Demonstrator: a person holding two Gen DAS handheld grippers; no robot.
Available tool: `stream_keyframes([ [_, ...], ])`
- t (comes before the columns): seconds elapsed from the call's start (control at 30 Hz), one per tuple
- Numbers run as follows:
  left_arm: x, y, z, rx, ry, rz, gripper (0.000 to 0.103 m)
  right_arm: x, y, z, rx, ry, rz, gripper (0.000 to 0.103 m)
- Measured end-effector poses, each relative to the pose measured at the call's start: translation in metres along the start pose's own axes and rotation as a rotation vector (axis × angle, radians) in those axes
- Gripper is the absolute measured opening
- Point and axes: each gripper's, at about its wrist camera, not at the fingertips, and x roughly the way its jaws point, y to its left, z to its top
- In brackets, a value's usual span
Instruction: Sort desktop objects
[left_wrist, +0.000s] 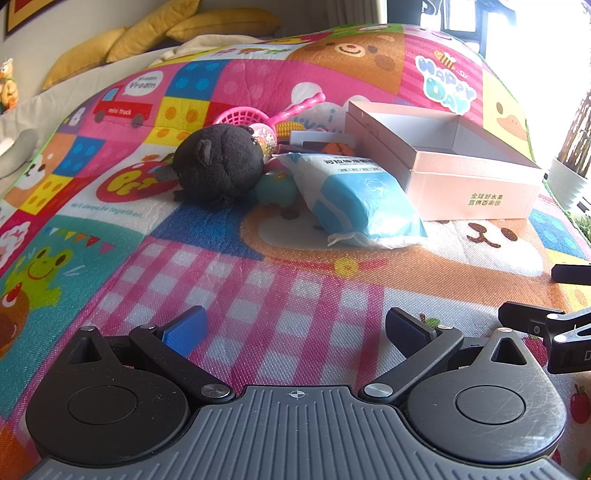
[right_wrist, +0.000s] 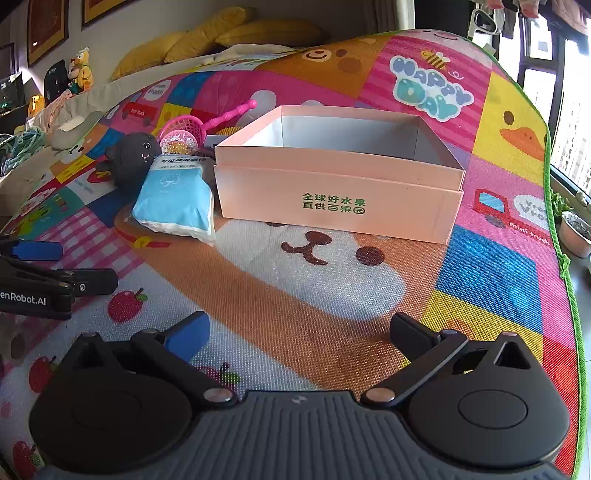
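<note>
Bright cartoon patchwork covers the play mat (right_wrist: 332, 295) under my two grippers, with yellow cushions (right_wrist: 236, 29) and framed pictures far behind it.

Landmark: the pink box (right_wrist: 332, 192). It sits open on the mat, green print on its front wall, and as far as I can see inside it holds nothing. Everything loose lies in a huddle off its left side. Just beside the box's left wall lies the blue-and-white tissue pack (right_wrist: 173, 195), tilted, its far end leaning up against the heap. Past the pack, further from the box, sits the dark plush (right_wrist: 133, 158), touching the pack's top end. A teal ball (left_wrist: 275, 186) shows in the left wrist view, wedged between plush and pack. Behind them, nearer the box's back left corner, lies the pink scoop (right_wrist: 188, 125), its handle pointing away toward the far end of the mat, with a glittery ball (right_wrist: 177, 144) in front of it. A few small things lie against the box's left wall there; an orange one (left_wrist: 336, 148) is too hidden to name.

My left gripper (left_wrist: 295, 328) has its jaws spread wide over pink check, nothing between them, well short of the pile. My right gripper (right_wrist: 299, 332) is likewise spread and empty, aimed at the box front, apart from it.
</note>
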Motion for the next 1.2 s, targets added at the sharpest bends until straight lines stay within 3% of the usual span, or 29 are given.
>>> stream_keyframes([
  [1.2, -0.0021, 0.0007, -0.0006, -0.01, -0.006, -0.013, 0.103, 0.0006, 0.0002, -0.0003, 0.002, 0.0, 0.001, 0.103],
])
